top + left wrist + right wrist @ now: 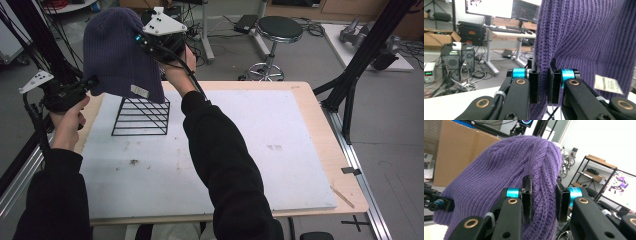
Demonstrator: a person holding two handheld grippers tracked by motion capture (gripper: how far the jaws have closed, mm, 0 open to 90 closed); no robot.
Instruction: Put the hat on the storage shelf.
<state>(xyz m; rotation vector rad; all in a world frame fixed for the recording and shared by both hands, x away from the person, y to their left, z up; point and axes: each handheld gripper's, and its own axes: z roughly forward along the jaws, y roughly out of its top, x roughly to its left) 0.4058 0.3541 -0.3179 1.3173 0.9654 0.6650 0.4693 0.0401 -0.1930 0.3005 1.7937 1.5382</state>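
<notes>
A purple knit beanie (117, 52) hangs in the air over a black wire stand (141, 116) on the white board (250, 150). Its lower edge, with a white label (140, 91), drapes over the stand's top. My left gripper (93, 83) is shut on the hat's lower left edge. In the left gripper view the jaws (543, 75) pinch a fold of the beanie (586, 37), and the label (607, 84) sits to the right. My right gripper (140, 41) is shut on the hat's upper right side. The right gripper view has its jaws (543, 195) clamped on the beanie (499, 170).
The wooden table (320, 120) carries the white board. A thin wooden stick (342, 196) lies near its front right corner. Behind the table stands a black stool (279, 30). Black frame struts (357, 70) rise at the right and far left.
</notes>
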